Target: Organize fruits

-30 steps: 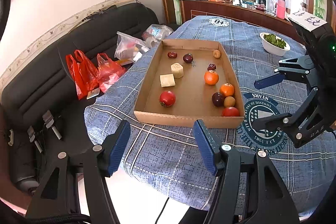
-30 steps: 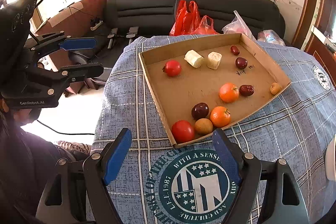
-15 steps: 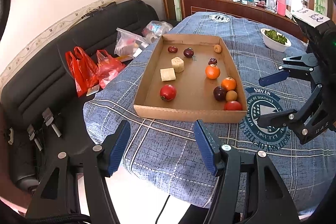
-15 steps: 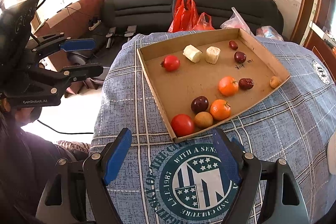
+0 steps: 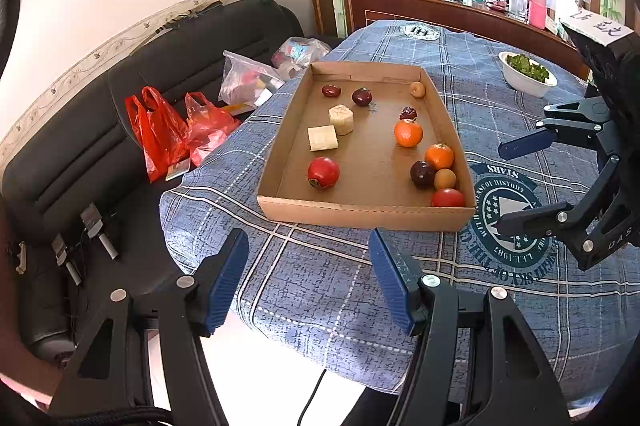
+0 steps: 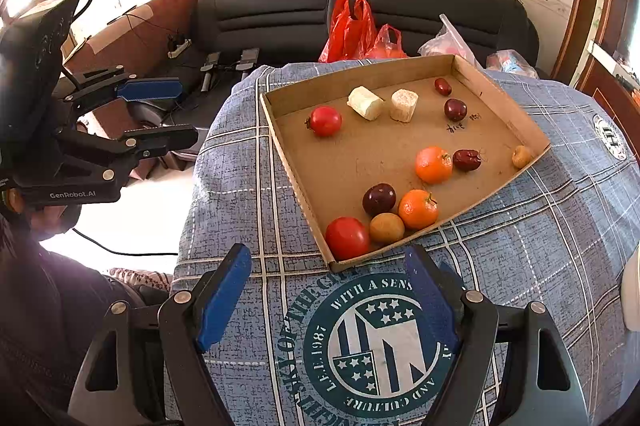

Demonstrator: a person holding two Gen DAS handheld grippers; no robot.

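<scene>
My left gripper (image 5: 308,276) is wide open and holds nothing; my right gripper (image 6: 328,296) is wide open and empty too; both hang over the blue cloth (image 5: 472,66), near the box's short front wall. The cardboard box (image 5: 360,214) lies flat, its long side running away from my left gripper; 2 oranges (image 6: 433,164) and 2 red tomatoes (image 6: 347,238) sit inside.
</scene>
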